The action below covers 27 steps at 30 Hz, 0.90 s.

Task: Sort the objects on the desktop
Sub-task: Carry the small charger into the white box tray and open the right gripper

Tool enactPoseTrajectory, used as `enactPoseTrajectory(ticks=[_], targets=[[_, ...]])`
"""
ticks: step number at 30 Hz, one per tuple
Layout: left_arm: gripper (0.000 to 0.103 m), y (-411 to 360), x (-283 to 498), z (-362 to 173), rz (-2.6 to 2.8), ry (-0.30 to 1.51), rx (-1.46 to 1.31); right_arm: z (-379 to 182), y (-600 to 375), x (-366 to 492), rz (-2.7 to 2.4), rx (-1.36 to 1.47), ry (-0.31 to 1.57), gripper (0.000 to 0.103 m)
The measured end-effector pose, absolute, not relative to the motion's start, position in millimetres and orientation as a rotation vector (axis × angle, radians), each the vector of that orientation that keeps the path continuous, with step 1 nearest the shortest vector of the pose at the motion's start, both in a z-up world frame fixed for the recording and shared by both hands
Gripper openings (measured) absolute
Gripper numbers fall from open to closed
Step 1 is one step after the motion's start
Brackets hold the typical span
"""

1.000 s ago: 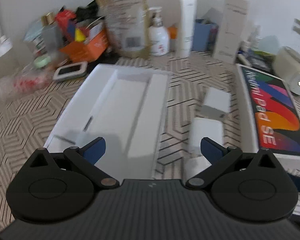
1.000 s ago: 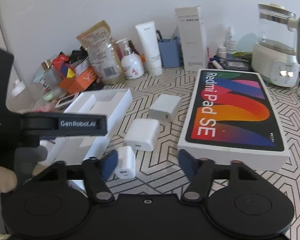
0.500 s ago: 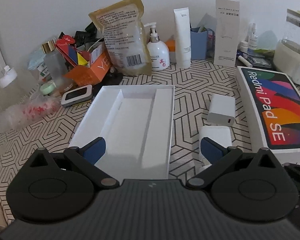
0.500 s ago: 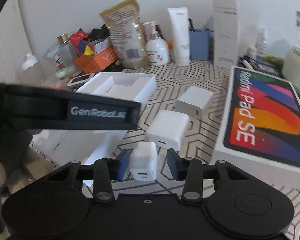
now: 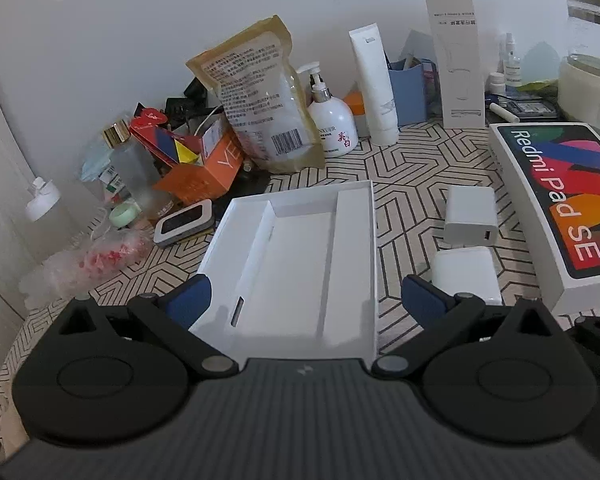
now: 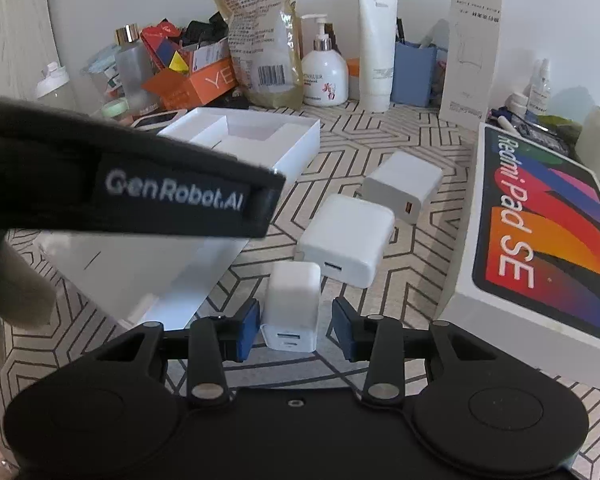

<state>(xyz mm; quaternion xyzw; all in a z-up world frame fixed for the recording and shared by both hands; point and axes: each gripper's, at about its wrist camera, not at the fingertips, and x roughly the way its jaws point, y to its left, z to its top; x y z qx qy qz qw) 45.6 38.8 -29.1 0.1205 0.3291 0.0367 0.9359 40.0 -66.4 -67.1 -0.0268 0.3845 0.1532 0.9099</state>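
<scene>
Three white chargers lie on the patterned table. The small charger sits between my right gripper's blue pads; the left pad is against it and a gap shows at the right pad. A larger square charger and a grey-white charger lie beyond. A white open tray with compartments lies to the left. My left gripper is open and empty over the tray's near end.
The Redmi Pad SE box lies right of the chargers. Along the back wall stand a brown pouch, lotion bottle, white tube, tall carton, orange box and kettle base. The left gripper's body crosses the right wrist view.
My right gripper has moved left onto the small charger and narrowed its jaws around it. My left gripper has pulled back and up from the tray, still open.
</scene>
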Motion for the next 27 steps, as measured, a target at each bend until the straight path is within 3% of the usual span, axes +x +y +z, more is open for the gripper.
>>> enactPoseTrajectory(ticks=[3,5,27], targets=[[0.103,42,46,-28,0.066,0.679,0.225,-68,-65,42,0.318,-0.051,0.796,0.043],[0.103,45,47,-27,0.071,0.679,0.213,-69,-66,44,0.330,-0.042,0.795,0.033],[0.103,120,47,-14,0.227,0.632,0.069,-53,-62,29,0.560,0.252,0.689,0.032]])
